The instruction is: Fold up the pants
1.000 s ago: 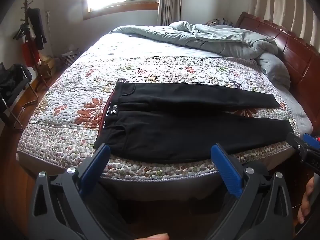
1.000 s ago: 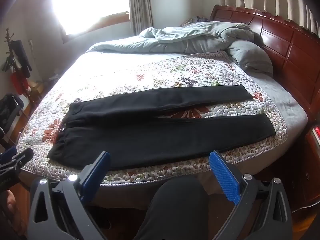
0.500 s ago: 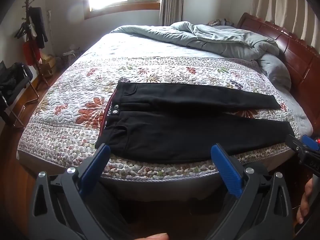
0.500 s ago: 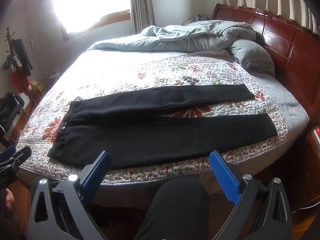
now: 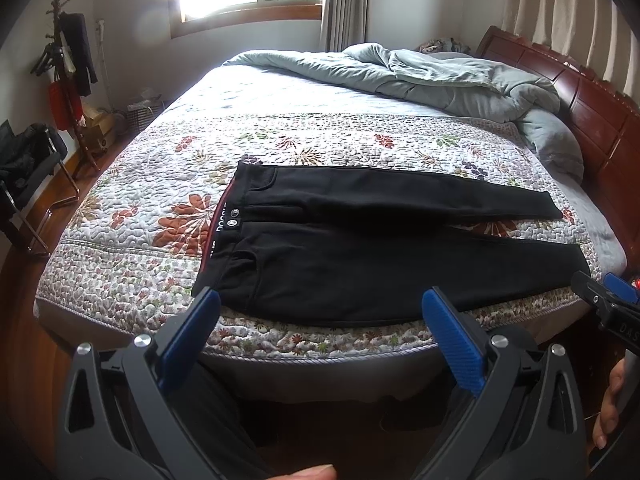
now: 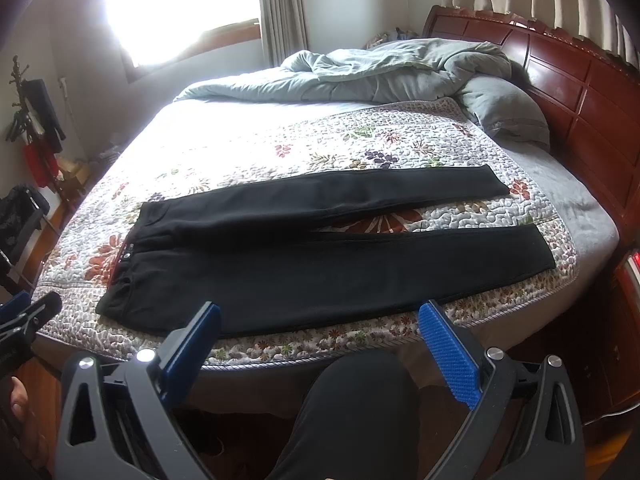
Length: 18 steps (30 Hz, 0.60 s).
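Note:
Black pants (image 5: 360,248) lie flat on the floral quilt (image 5: 132,224), waistband to the left, both legs stretched right and slightly apart. The near leg (image 6: 340,276) runs along the bed's front edge. My left gripper (image 5: 320,308) is open, held off the bed in front of the waist and near leg, touching nothing. My right gripper (image 6: 318,320) is open too, in front of the middle of the near leg, empty. Each gripper shows at the edge of the other's view.
A rumpled grey duvet (image 5: 420,76) and a pillow (image 6: 500,116) lie at the far side by the wooden headboard (image 6: 560,92). A coat rack (image 5: 68,64) and a chair (image 5: 28,168) stand left of the bed. A person's dark-clad knee (image 6: 360,400) is below the grippers.
Both grippers have drifted slightly upward and nearer the bed's edge, so the bed looks a little lower in view. The pants have not moved.

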Tool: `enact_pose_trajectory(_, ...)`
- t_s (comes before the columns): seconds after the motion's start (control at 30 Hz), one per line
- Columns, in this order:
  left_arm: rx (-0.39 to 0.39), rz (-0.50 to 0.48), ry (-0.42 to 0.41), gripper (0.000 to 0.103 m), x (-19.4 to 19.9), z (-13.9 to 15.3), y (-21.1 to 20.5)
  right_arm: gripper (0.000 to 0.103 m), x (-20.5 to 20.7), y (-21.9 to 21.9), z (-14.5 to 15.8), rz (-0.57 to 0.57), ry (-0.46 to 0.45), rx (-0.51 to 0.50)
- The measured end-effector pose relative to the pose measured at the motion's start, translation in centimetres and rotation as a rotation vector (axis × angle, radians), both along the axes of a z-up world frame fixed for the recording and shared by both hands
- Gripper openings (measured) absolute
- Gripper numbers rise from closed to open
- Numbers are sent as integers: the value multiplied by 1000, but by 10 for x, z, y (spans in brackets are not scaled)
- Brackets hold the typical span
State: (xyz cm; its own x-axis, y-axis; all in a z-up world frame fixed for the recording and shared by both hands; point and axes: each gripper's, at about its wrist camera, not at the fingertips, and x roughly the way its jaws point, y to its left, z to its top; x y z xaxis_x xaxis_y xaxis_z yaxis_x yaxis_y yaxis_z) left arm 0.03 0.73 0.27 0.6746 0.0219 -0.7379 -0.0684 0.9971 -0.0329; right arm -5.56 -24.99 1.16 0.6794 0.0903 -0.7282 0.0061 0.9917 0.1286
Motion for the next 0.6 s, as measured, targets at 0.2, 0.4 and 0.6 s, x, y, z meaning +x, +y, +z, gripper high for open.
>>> enact_pose_trajectory(0.2,1,2,4,100,-1,-1,0,99,1,0,-3,1,7,0)
enact_pose_trajectory(0.4,3,1,6,100,-1,-2,0,99,0,-1,-3,-2,7,3)
enact_pose_trajectory(0.6,4,1,7,100,0,-3,-1,99,1,-2,-3,-3,9,3)
